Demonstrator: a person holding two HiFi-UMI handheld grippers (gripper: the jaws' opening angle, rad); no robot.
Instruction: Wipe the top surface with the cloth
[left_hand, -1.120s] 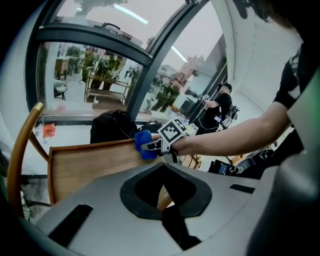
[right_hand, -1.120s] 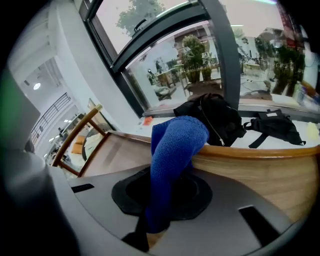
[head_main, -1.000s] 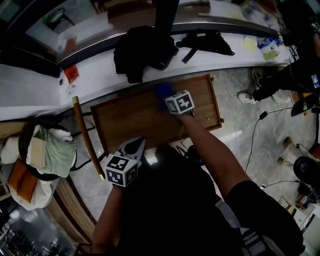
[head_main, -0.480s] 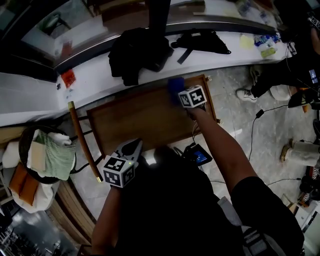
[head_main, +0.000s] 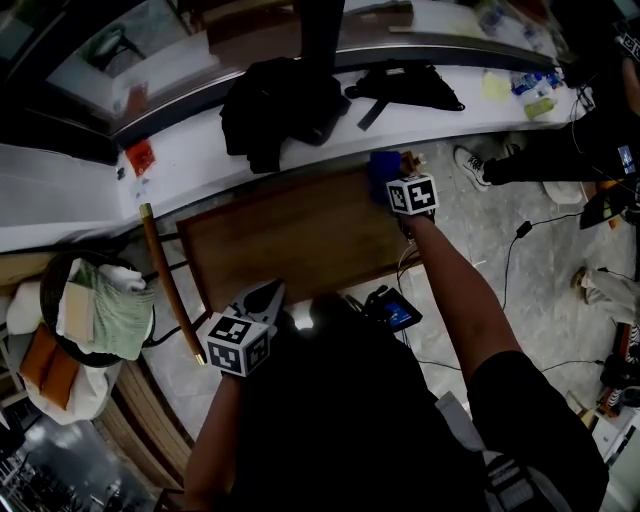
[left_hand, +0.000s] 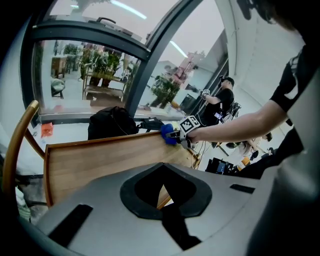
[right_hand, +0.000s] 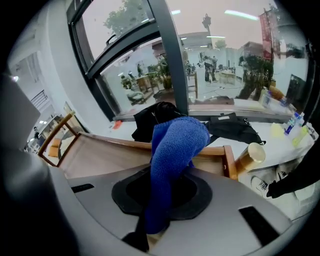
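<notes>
**Cloth (head_main: 381, 163) now at the far right corner of the surface (head_main: 290, 235)**

Over the last second my right gripper (head_main: 394, 176) has carried the blue cloth along the far edge of the wooden surface. It started at about the middle of that edge and is now at the far right corner. In the right gripper view the jaws are clamped on the cloth. The cloth bunches up between them and flops forward, and the corner of the surface sits just beyond it. From here I cannot tell how firmly the cloth presses on the wood.

My left gripper (head_main: 262, 298) has not shifted in that time. It hangs at the near edge of the surface, toward the left end, with its jaws drawn together and nothing in them. Its own view shows only bare wood through the gap behind the tips.

I read this as the end of one stroke, since the cloth has run out of surface on the right. The far strip looks covered. The middle and near strips probably still need passes, so the next stroke should come back leftward, closer to the near edge. At this corner the hanging cloth could snag on the edge or slide off the surface, so I would lift it slightly before reversing.
</notes>
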